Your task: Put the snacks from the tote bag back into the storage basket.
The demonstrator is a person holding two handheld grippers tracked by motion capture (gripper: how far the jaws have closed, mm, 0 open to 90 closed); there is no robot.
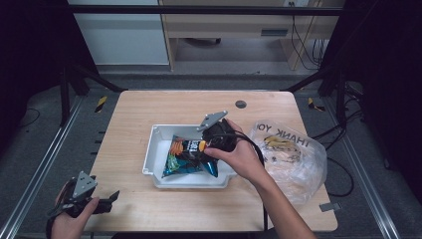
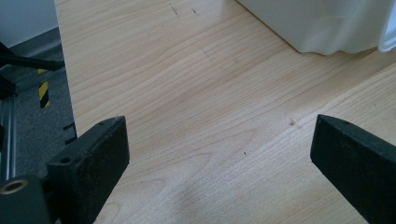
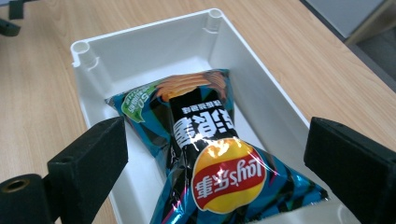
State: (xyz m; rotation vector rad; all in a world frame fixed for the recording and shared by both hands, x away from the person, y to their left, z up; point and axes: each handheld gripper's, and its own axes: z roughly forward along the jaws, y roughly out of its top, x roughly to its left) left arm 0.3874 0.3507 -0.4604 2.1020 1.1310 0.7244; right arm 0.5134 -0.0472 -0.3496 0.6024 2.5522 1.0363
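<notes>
Where everything sits: on a pale wood-grain counter with rounded corners and a small dark round plug near its far edge.
Bin: a white rectangular plastic bin with smooth walls and moulded corner posts, at the middle of the counter.
Plastic bag: a crinkled, translucent plastic bag printed "THANK YOU", lying just to the right of the bin with yellowish contents showing through.
Chip bag: a glossy blue-and-black chip bag with a red-and-yellow round logo, puffy and pinched at the middle, lying inside the bin with one end up on the near rim.
Right hand-held gripper: held over the bin's right side; in the right gripper view its matte black, blocky jaws stand wide, one on each side of the chip bag, not touching it.
Left hand-held gripper: at the counter's near left corner, well apart from the bin; its jaws stand wide over bare wood, holding nothing.
</notes>
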